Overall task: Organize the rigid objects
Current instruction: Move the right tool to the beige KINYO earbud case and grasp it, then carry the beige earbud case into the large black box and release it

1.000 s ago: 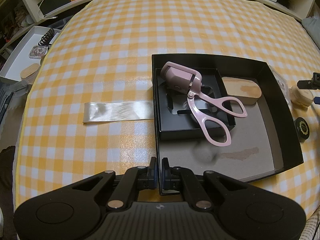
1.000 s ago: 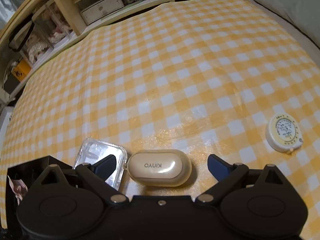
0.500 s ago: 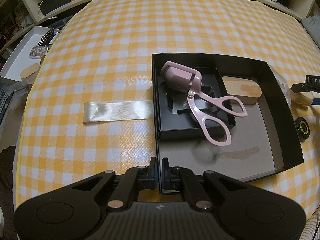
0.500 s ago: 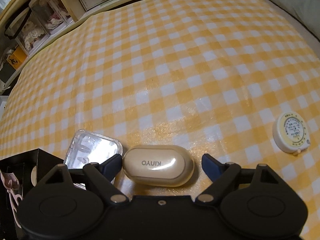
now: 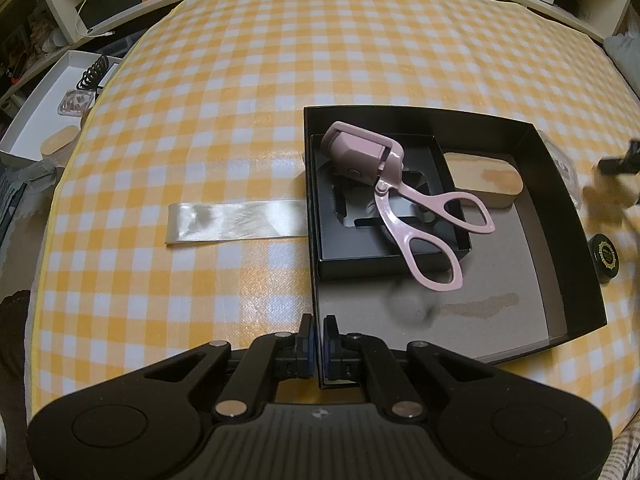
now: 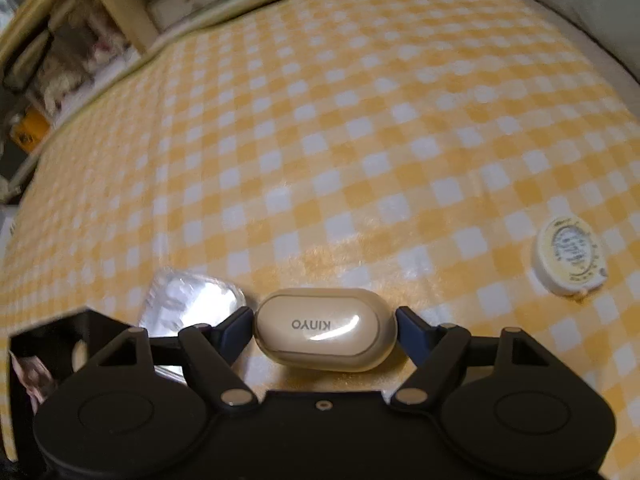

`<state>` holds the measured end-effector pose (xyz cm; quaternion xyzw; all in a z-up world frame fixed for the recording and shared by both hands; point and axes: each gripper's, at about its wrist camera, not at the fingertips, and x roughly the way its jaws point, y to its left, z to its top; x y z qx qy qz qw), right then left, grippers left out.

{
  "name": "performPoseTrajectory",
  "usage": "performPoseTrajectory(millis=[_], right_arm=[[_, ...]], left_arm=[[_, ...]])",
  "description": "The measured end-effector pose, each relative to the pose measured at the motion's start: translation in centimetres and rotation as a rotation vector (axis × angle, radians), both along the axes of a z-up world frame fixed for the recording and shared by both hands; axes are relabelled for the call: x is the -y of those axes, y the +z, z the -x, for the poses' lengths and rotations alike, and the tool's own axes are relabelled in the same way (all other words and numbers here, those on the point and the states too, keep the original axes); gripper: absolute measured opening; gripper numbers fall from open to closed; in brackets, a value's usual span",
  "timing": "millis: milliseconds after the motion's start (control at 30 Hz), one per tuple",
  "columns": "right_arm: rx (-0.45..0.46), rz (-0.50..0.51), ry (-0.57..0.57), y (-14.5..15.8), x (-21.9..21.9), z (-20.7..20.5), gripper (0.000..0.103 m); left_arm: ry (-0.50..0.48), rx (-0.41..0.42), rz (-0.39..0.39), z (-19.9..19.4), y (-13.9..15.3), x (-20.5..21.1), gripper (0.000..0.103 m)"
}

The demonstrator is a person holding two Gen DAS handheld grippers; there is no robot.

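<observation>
Right wrist view puts the cream earbud case (image 6: 325, 329) squarely between the right gripper (image 6: 325, 322) fingers, lying flat on the checked desk (image 6: 360, 128) with its long axis running finger to finger, so the closing jaws will meet its 2 rounded ends. The fingers look just at those ends (blur hides whether the pads already press). A clear plastic case (image 6: 192, 300) sits just beside it, toward the black box (image 5: 560, 216), the likely destination. In the left wrist view the left gripper (image 5: 319, 344) is clamped together on the box's near wall, steadying it; a pink eyelash curler (image 5: 400, 192) rests inside. The right hand is plainly nearer the case.
</observation>
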<state>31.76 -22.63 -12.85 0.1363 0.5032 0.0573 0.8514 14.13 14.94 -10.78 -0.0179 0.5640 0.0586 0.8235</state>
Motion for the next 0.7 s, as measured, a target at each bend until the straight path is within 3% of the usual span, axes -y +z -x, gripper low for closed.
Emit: performPoseTrajectory(millis=[133,333,700], right_arm=[[0.065,-0.103,0.006,2.7,-0.1,0.9,0.078],[0.106,-0.19,0.161,5.7,-3.6,3.5,0.078],[0.143,-0.071,0.556,6.7,-12.4,9.5,0.078]], left_arm=[[0.0,0.001,0.0,0.0,0.0,0.0,0.004],[0.0,0.003,-0.001,0.1,0.1,0.0,0.004],[0.0,0.004,-0.003,0.1,0.1,0.2,0.004]])
